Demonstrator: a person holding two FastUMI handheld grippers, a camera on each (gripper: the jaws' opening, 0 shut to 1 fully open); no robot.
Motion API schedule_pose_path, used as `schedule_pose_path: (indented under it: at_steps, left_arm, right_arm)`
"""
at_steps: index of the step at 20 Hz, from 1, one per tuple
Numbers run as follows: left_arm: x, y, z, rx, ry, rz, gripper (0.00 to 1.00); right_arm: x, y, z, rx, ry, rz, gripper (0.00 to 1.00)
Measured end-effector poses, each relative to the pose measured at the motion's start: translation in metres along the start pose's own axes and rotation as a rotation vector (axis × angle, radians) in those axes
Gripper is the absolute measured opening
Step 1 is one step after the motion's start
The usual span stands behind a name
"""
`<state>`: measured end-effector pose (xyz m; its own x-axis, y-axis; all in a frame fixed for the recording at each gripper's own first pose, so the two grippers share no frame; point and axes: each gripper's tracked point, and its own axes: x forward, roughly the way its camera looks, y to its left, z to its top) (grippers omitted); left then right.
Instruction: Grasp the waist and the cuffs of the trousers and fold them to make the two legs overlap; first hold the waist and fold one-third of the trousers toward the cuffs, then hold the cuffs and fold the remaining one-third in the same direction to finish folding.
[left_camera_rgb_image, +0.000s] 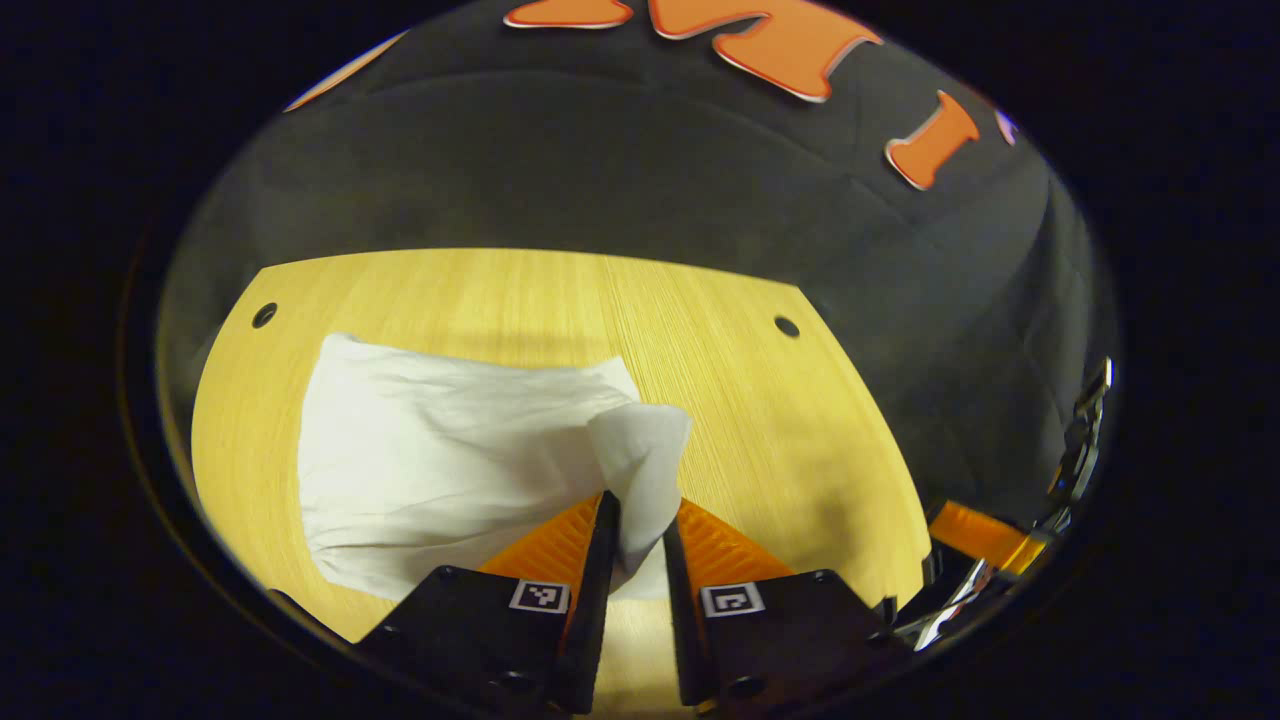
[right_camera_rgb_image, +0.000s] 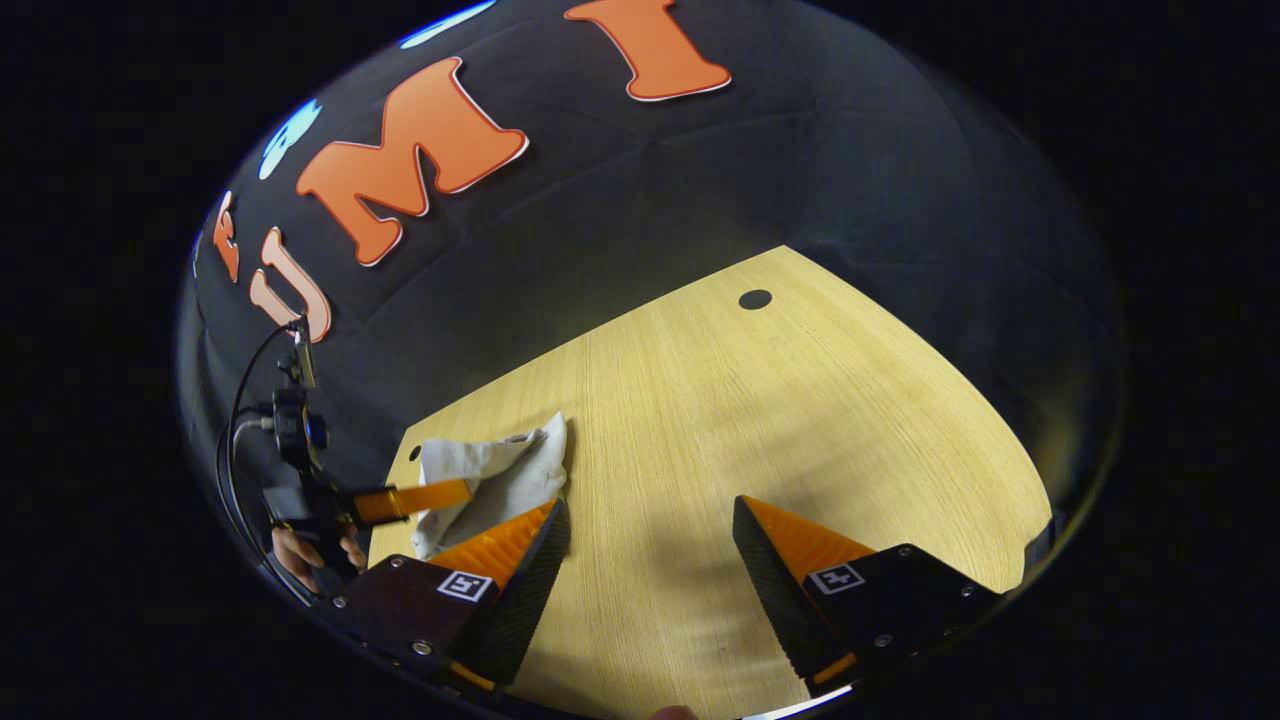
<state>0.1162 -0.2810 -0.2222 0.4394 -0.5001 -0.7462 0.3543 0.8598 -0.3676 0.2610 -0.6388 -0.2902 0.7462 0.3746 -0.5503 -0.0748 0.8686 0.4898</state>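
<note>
Wooden tabletop (left_camera_rgb_image: 760, 400) is bearing the white trousers (left_camera_rgb_image: 420, 470), which are lying folded toward its left side. One bunched corner is being pinched between the fingers of the left gripper (left_camera_rgb_image: 640, 540) and raised, evidently so a fold can be carried over. The right gripper (right_camera_rgb_image: 650, 540) is being held spread wide over bare wood, gripping nothing.
</note>
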Motion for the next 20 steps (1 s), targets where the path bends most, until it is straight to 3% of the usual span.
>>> schedule_pose_path:
  at_steps: [2,4,7,11,14,20]
  left_arm:
    - [-0.003,-0.017,-0.02,0.032,0.056,-0.049,0.67]
    - [-0.01,-0.023,-0.035,0.122,0.062,-0.033,0.99]
    - [-0.033,-0.022,-0.03,0.195,-0.013,0.001,1.0]
    - [-0.092,0.016,0.013,0.223,-0.184,0.117,0.96]
    - [-0.134,0.023,0.05,0.228,-0.328,0.179,1.0]
    - [-0.174,0.016,0.07,0.322,-0.615,0.33,0.99]
  right_arm:
    - [0.006,0.01,0.0,-0.018,0.008,0.02,0.99]
    - [0.01,0.022,0.003,-0.04,0.008,0.039,0.99]
    - [0.015,0.042,0.014,-0.088,-0.026,0.056,0.99]
    - [0.011,0.075,0.029,-0.173,-0.099,0.098,0.98]
    - [0.004,0.103,0.033,-0.226,-0.135,0.118,0.99]
    - [-0.038,0.172,0.066,-0.395,-0.342,0.105,0.98]
